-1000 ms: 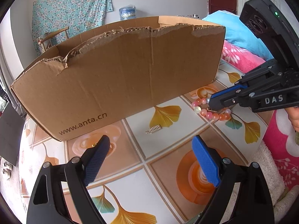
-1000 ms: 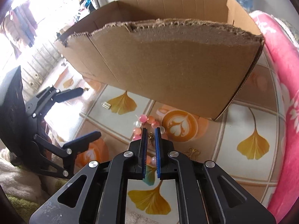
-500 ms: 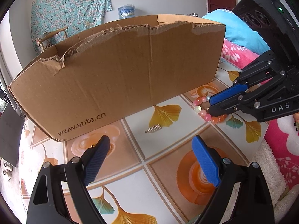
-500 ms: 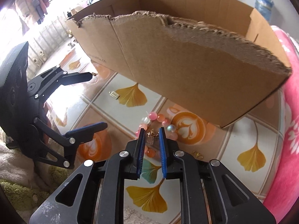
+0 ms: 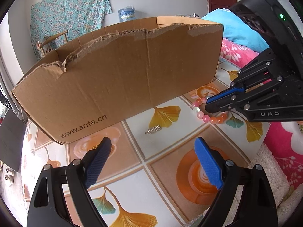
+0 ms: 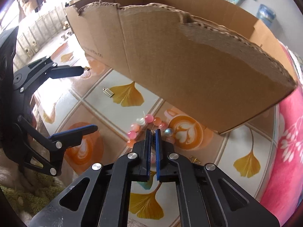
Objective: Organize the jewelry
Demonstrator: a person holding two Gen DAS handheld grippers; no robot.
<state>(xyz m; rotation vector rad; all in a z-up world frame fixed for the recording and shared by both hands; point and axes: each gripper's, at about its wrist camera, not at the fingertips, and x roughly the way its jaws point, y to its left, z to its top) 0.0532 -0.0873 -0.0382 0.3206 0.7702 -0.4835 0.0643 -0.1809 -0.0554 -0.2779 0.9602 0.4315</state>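
Note:
A pink and orange bead bracelet [image 5: 208,116] lies on the patterned mat in front of the cardboard box [image 5: 123,83]; it also shows in the right wrist view [image 6: 140,124]. My right gripper [image 6: 153,132] is shut on a small gold charm [image 6: 153,132] held over the bracelet; it appears at the right of the left wrist view [image 5: 208,106]. My left gripper [image 5: 151,155] is open and empty above the mat. A small silver comb-shaped piece [image 5: 153,130] lies just beyond it. A gold piece [image 5: 94,147] lies by my left finger.
The tall torn box [image 6: 189,60] stands close ahead. A gold earring [image 6: 195,158] lies on the mat beside my right gripper. A pink blanket [image 6: 287,151] borders the right. A shaggy rug [image 5: 269,166] edges the mat.
My right gripper opened slightly over the bracelet, then closed on the small gold charm and turned left. The left gripper has stayed still.

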